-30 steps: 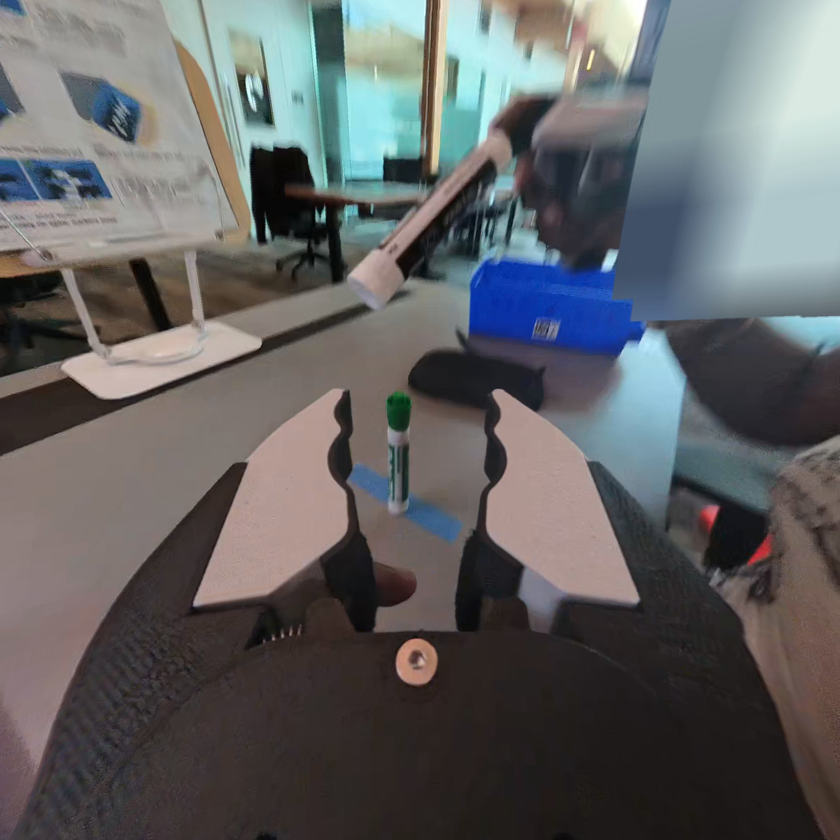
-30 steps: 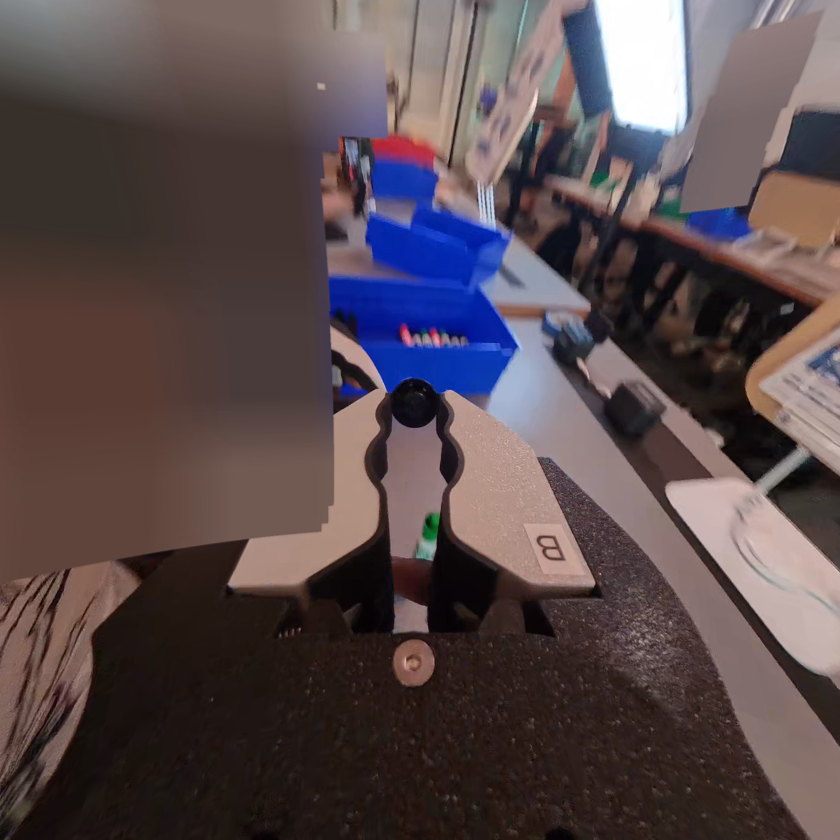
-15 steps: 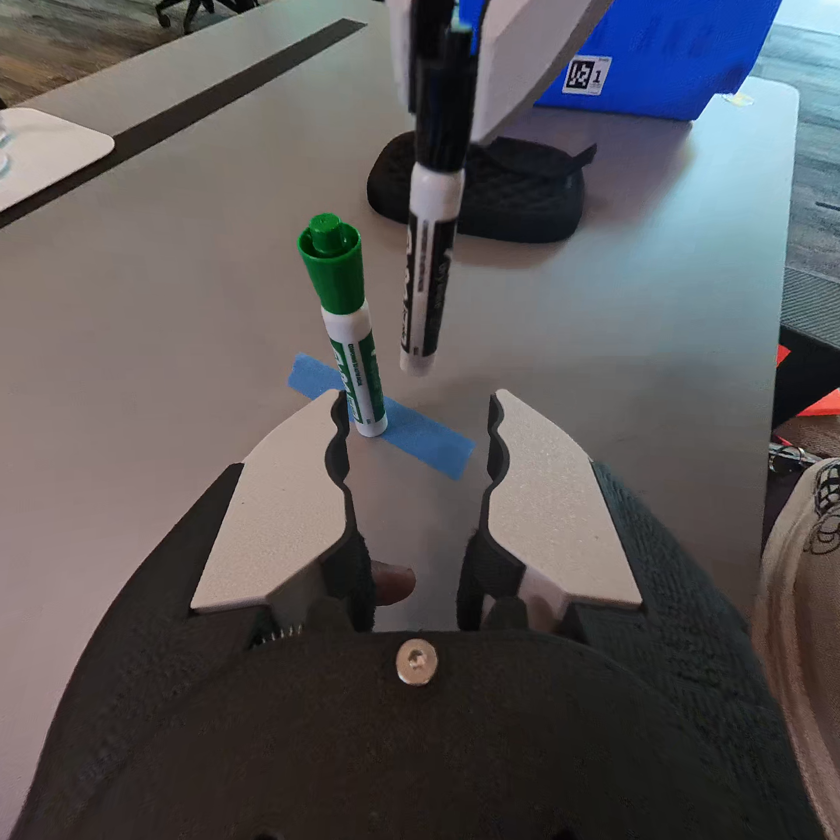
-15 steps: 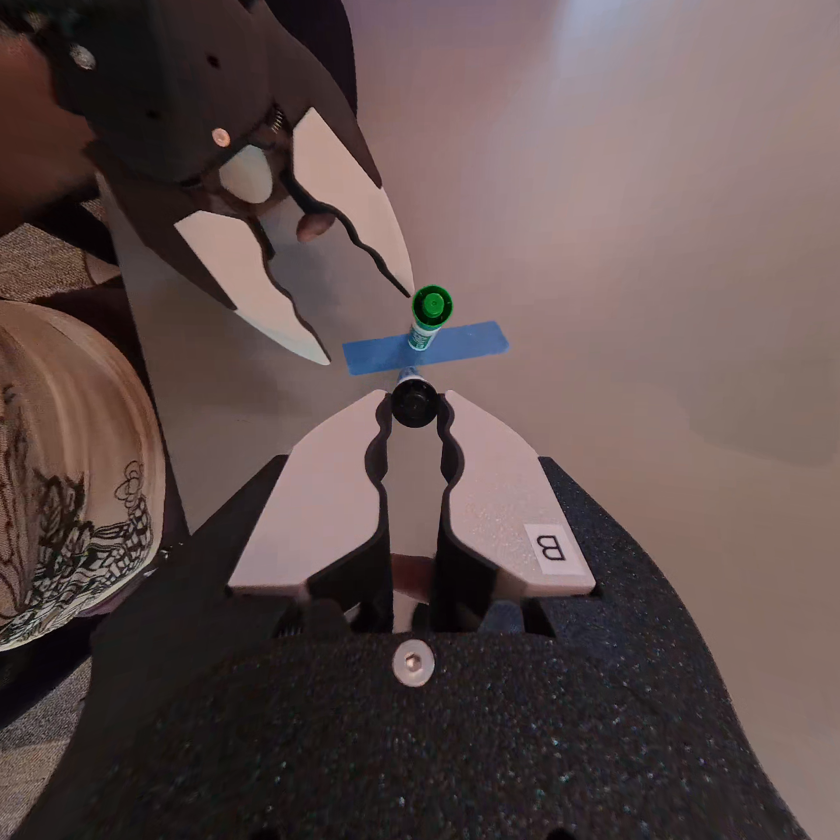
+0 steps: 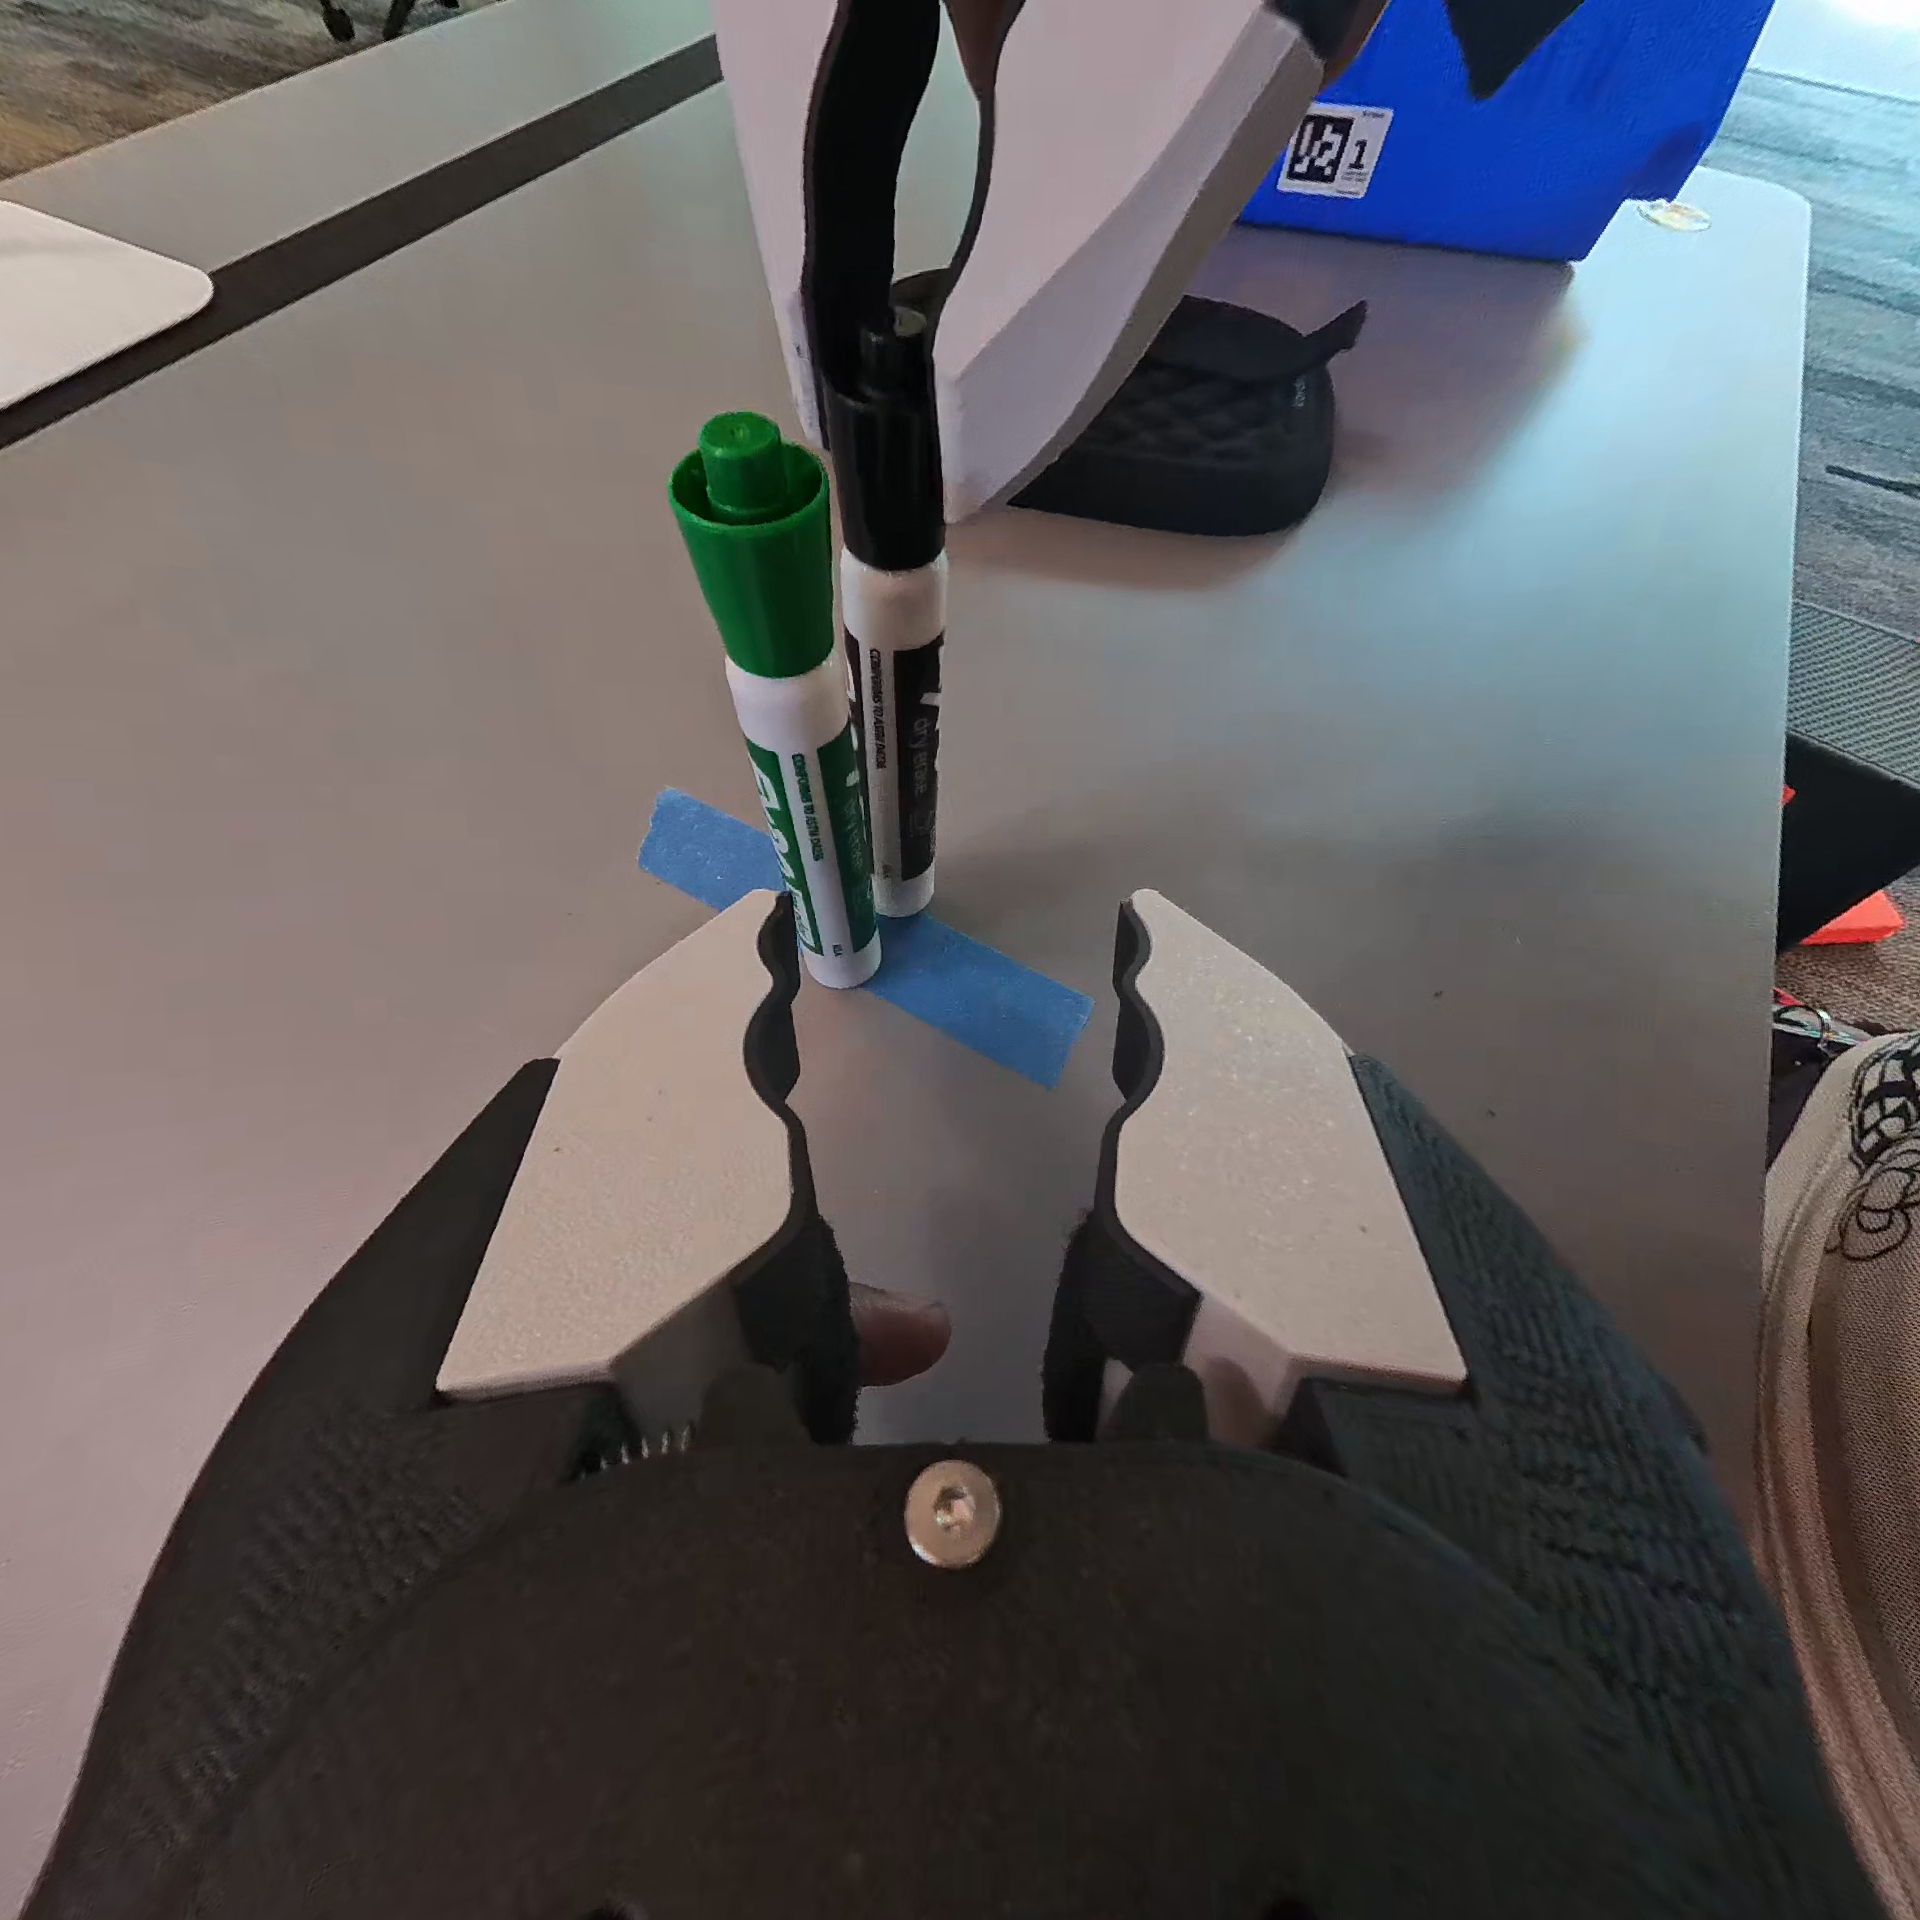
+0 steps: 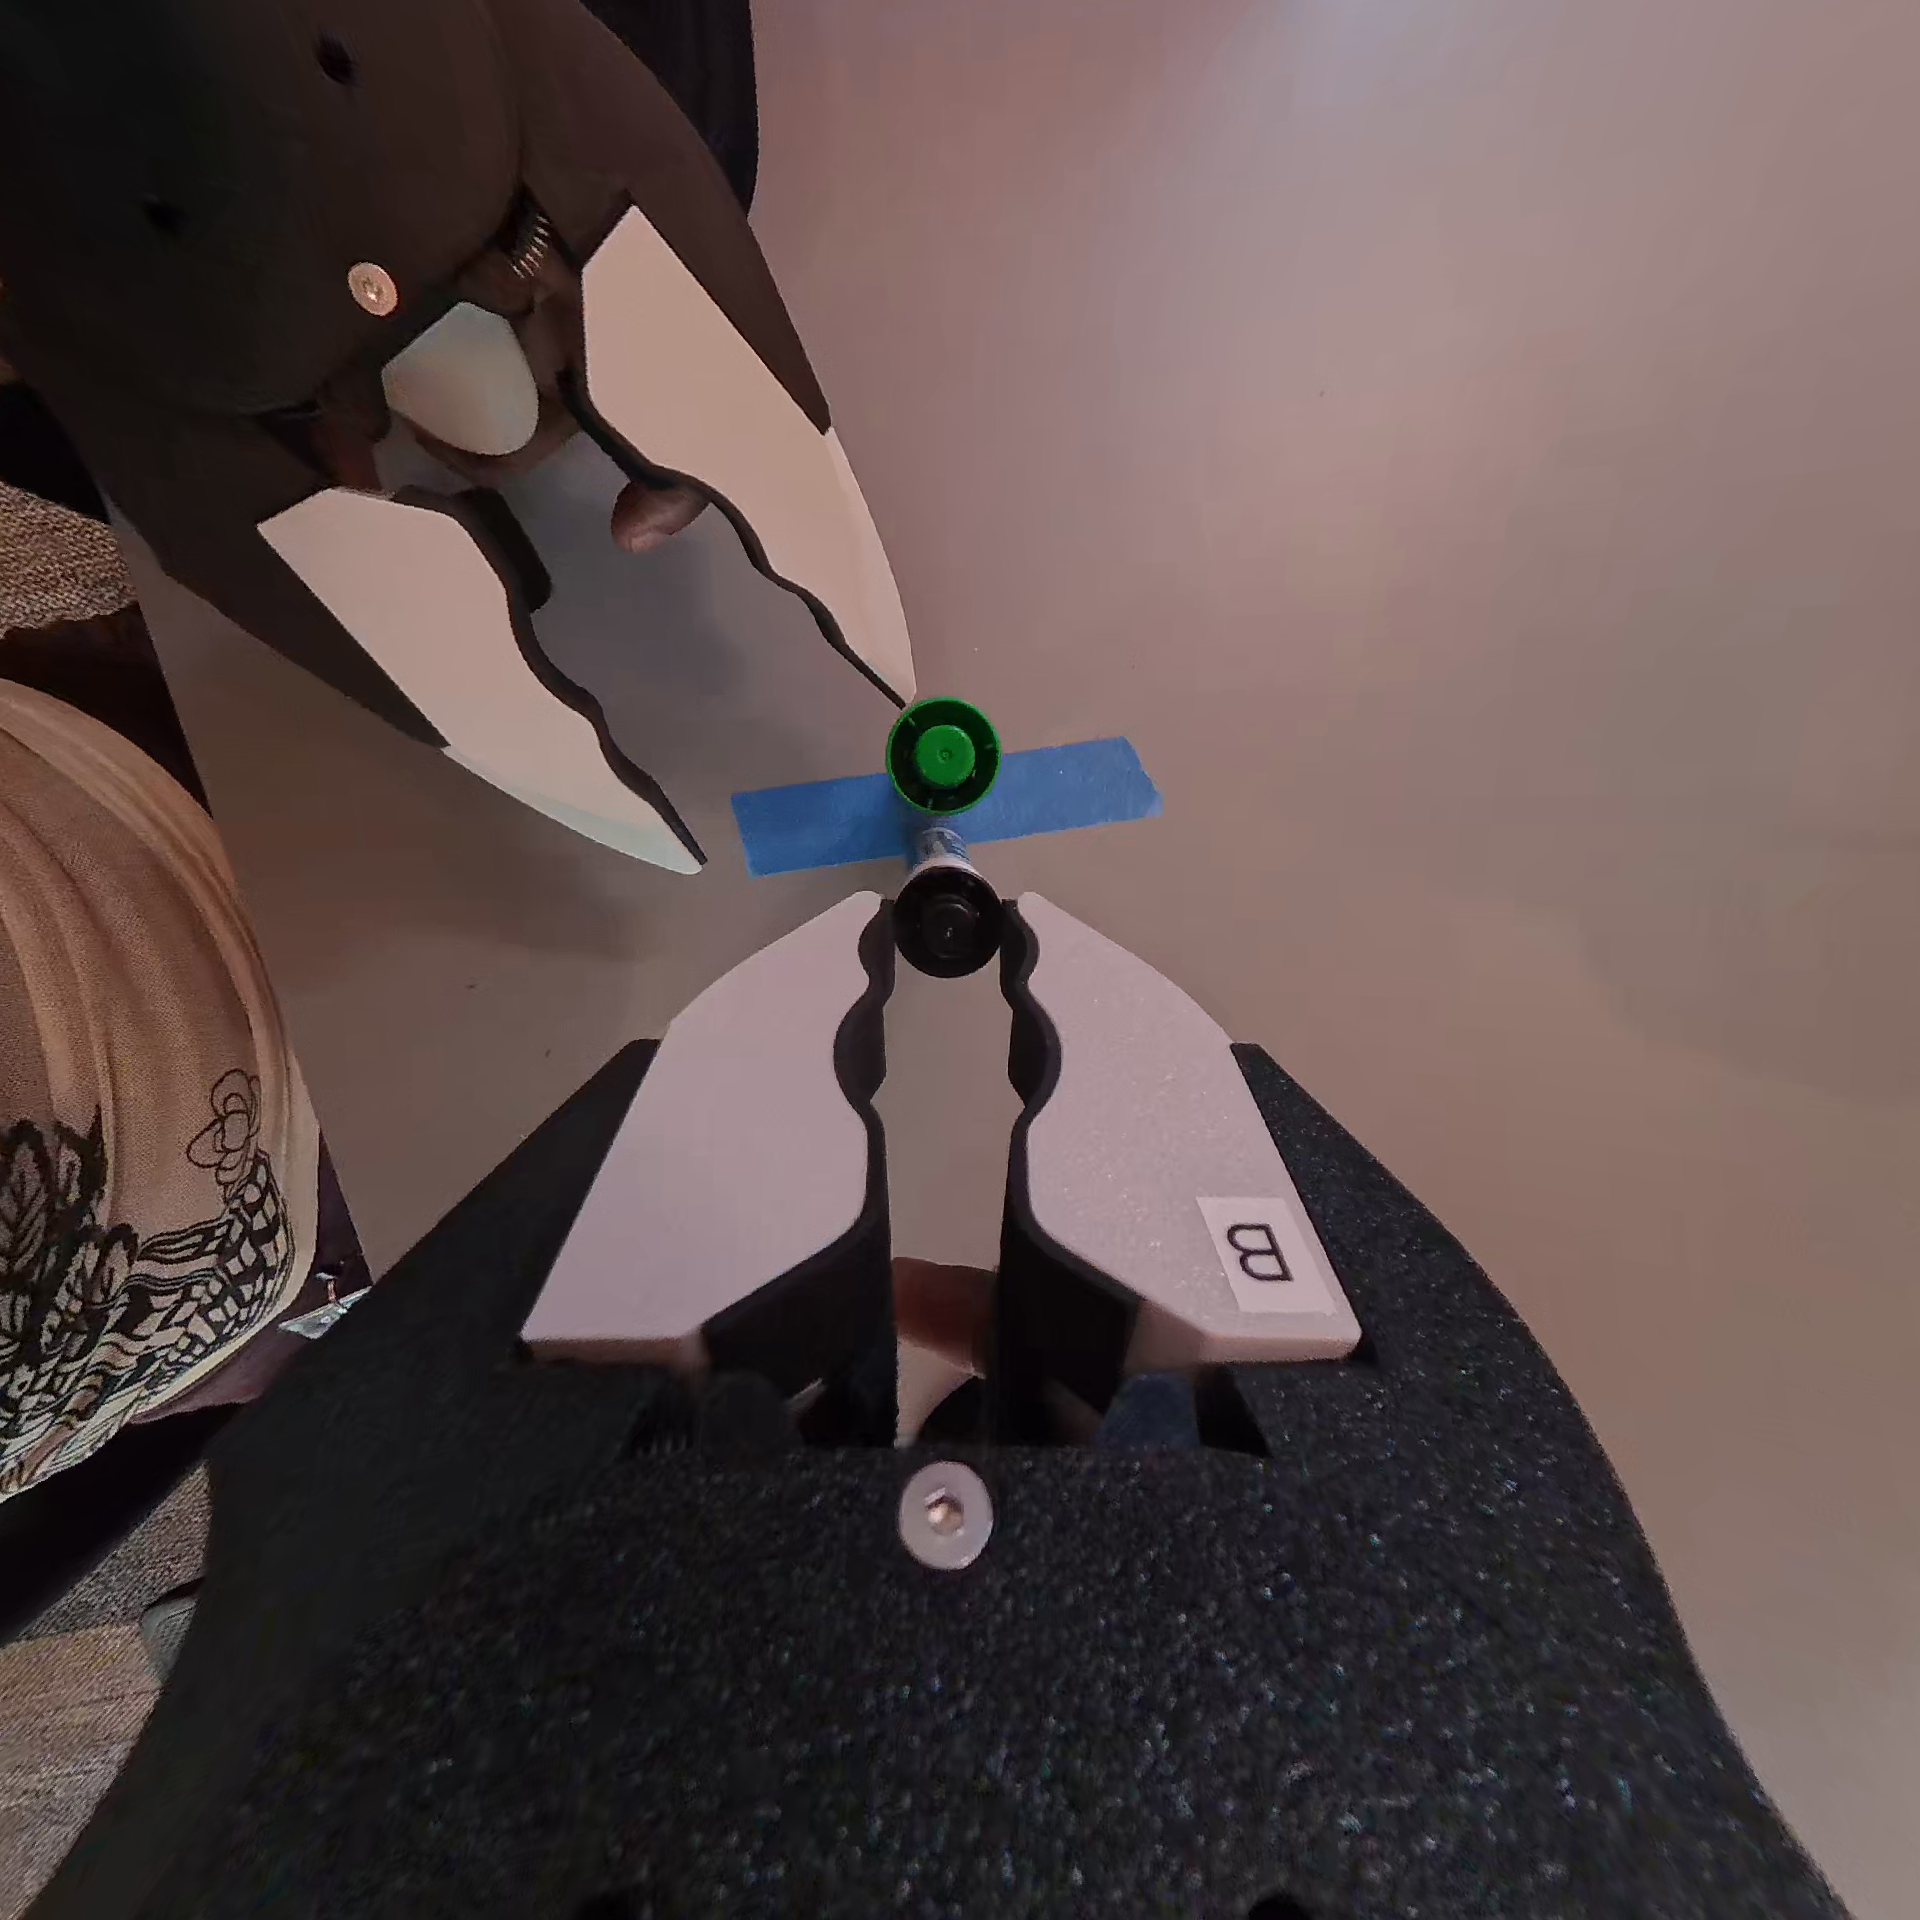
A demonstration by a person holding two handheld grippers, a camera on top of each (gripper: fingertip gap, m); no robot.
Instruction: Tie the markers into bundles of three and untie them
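Left wrist view: the black marker (image 5: 889, 665), hanging above the surface (image 5: 312, 675) half a second ago, has been brought down and now stands upright on its end just beside the green marker (image 5: 790, 748), the two barrels touching or nearly so. Both rest on the strip of blue tape (image 5: 966, 997) near the middle of the surface. The right gripper (image 6: 945, 914) is clamped on the black marker's cap from above, both fingers pressed against it. The left gripper (image 5: 951, 935) has its fingers wide apart and holds nothing; its left finger (image 5: 665, 1060) stands just beside the base of the green marker, and whether contact is made cannot be told.

Two markers are thus gathered; it is judged that a third and a tie are wanted before a bundle can be made, so the task is at an early stage. Release of the black marker could let it topple.

The surface is pale grey and matte, crossed by a dark band (image 5: 312, 260) toward its far left edge. A black pouch-like object (image 5: 1195, 447) lies behind the markers and a blue bin (image 5: 1507, 156) sits at the far right corner. A white base plate (image 5: 83, 301) is seen at the far left. Carpeted floor is glimpsed past the right edge.
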